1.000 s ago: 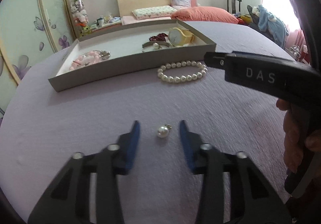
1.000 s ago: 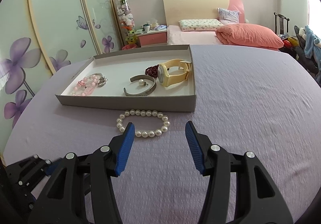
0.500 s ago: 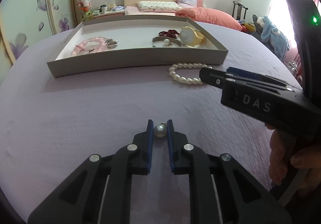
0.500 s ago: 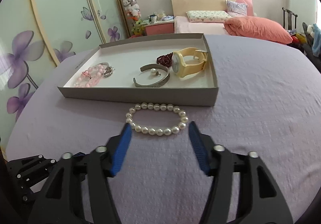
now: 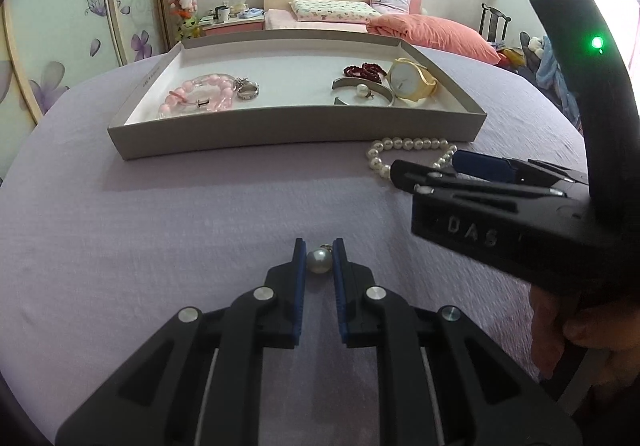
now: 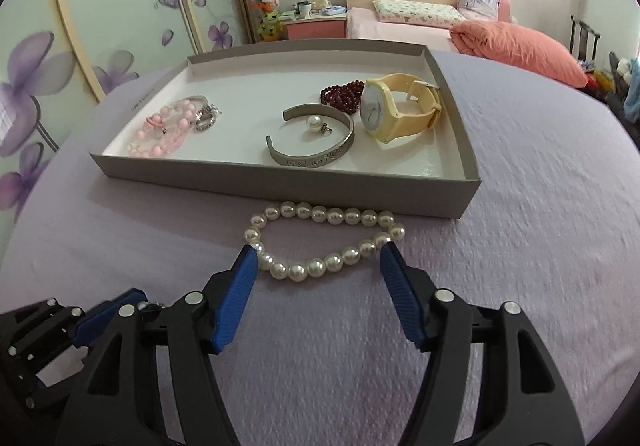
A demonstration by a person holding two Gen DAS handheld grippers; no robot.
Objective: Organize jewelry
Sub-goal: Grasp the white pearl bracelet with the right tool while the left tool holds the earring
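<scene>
The left gripper (image 5: 319, 260) was closed right down on the pearl earring (image 5: 319, 261), both blue pads pressing its sides, the little metal fitting poking out at twelve o'clock past the tips. That one was caught, with the purple tablecloth (image 5: 160, 226) just beneath it; whether it was clear of the cloth could not be told.

Over to the right gripper (image 6: 318, 260), and here was the relation that mattered: its jaws stood wide apart and held nothing, the left fingertip touching the pearl bracelet (image 6: 320, 242) at the loop's nine o'clock end, the right fingertip just outside its three o'clock end. The loop lay flattened, its long axis running nine to three, straight across the gap between the fingers, so it sat dead ahead at twelve o'clock with the near strand between the tips. The right hand was plainly the nearer one; in the left wrist view the bracelet lay well off at two o'clock, half hidden behind the other tool.

Beyond the bracelet, still at twelve, the grey tray (image 6: 280, 186) had its front wall just beside the far strand. Inside lay a matching pearl earring (image 6: 314, 123) within the silver cuff (image 6: 320, 158), the yellow watch (image 6: 396, 110), dark red beads (image 6: 340, 92), the pink bracelet (image 6: 168, 130) and a ring (image 6: 206, 118). A squeeze here looked likely to bunch the loop inward
</scene>
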